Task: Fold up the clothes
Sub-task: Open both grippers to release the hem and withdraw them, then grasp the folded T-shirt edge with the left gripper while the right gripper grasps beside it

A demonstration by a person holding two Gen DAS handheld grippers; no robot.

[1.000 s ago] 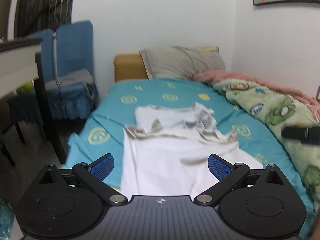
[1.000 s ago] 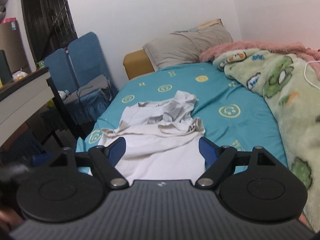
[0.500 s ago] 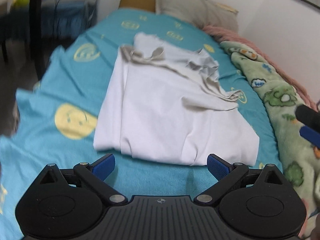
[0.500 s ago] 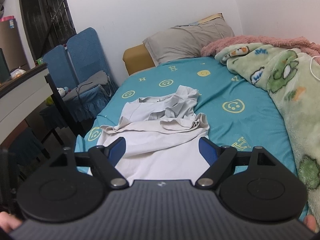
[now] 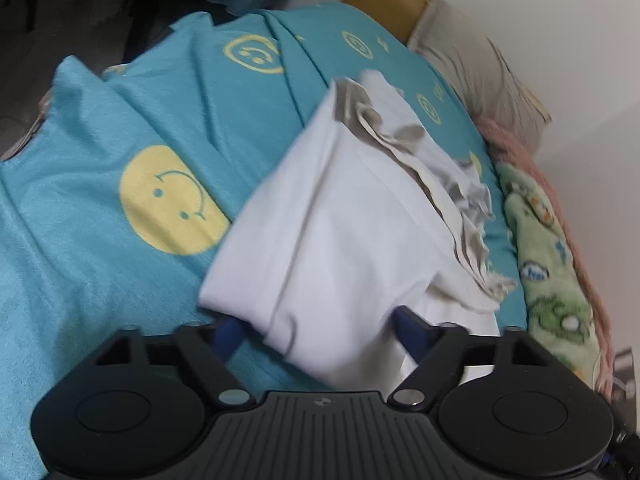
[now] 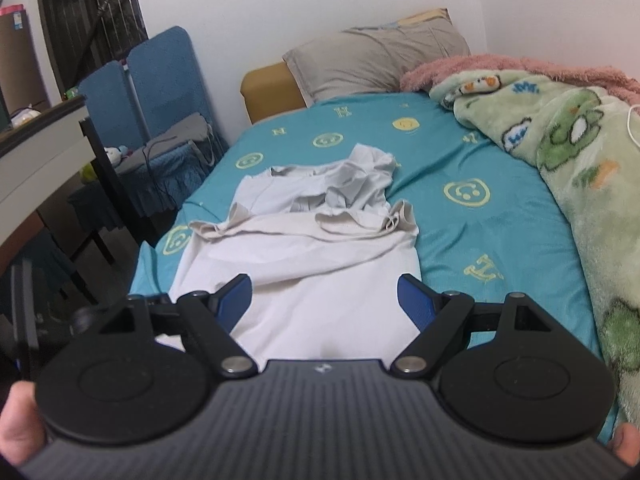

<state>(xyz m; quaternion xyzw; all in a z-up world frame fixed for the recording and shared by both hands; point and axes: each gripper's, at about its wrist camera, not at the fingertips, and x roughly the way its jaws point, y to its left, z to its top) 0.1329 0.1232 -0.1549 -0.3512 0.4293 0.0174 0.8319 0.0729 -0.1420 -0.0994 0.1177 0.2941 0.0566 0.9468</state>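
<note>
White tee (image 5: 344,216) is laid out flat-ish on the bed, bottom hem end right at the left tongs (image 5: 320,330), bunched between their pads. Its crumpled sleeves and collar sit way out past the right tongs (image 6: 325,298).

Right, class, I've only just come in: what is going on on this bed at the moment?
A person holding a two-finger claw in each hand is starting to fold a white T-shirt spread on the teal smiley-face sheet. The left claw has its jaws either side of the shirt's near hem and has just been closing on it; whether the pads press the cloth yet cannot be told. The right claw hangs open above the shirt's lower part, touching nothing. The top of the shirt is bunched; no fold is made yet.
</note>
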